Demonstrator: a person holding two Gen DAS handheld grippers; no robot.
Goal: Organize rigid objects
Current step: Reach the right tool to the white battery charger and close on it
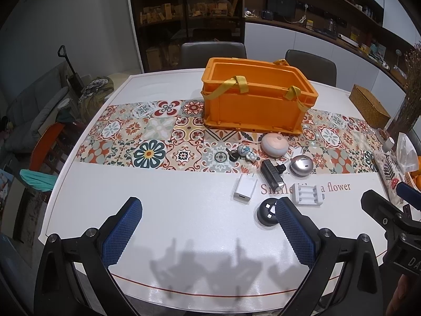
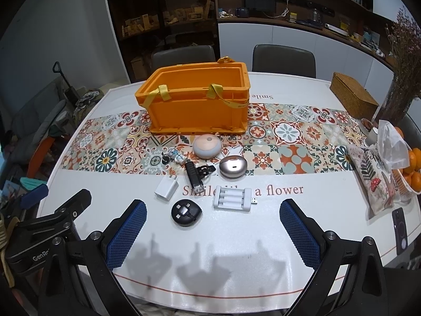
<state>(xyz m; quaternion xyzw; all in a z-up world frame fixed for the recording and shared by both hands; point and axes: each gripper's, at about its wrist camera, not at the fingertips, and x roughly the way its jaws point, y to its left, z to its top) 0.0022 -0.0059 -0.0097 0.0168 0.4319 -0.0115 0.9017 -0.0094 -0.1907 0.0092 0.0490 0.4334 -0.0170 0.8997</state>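
Biggest first: the orange crate (image 2: 194,105) sat mid-surface on the patterned runner (image 2: 289,142), open-topped and looking empty, stiff plastic with yellow straps draped over its rim, and I judged it the place everything would go. In front of it lay the small hard things, all apart from the crate. The peach dome (image 2: 207,146) looked smooth and rounded, likely to slip unless pinched across its widest part. The silver oval case (image 2: 233,167) beside it seemed glossy and slick too. The white battery charger (image 2: 232,198) was boxy and light, best taken across its long flat sides. The black bike light (image 2: 194,176) offered a stiff, straight body. The black round puck (image 2: 186,212), nearest me, looked low and awkward. The white plug adapter (image 2: 166,187) had flat faces, easy. The tiny astronaut figure (image 2: 175,156) looked fragile. Both my left gripper (image 1: 208,226) and right gripper (image 2: 213,226) hovered with fingers (image 2: 126,234) spread wide, holding nothing. Off right, a wicker box (image 2: 354,98), printed pouch (image 2: 373,179) and oranges (image 2: 410,168) stood well clear; only crowding among the small items hindered me.
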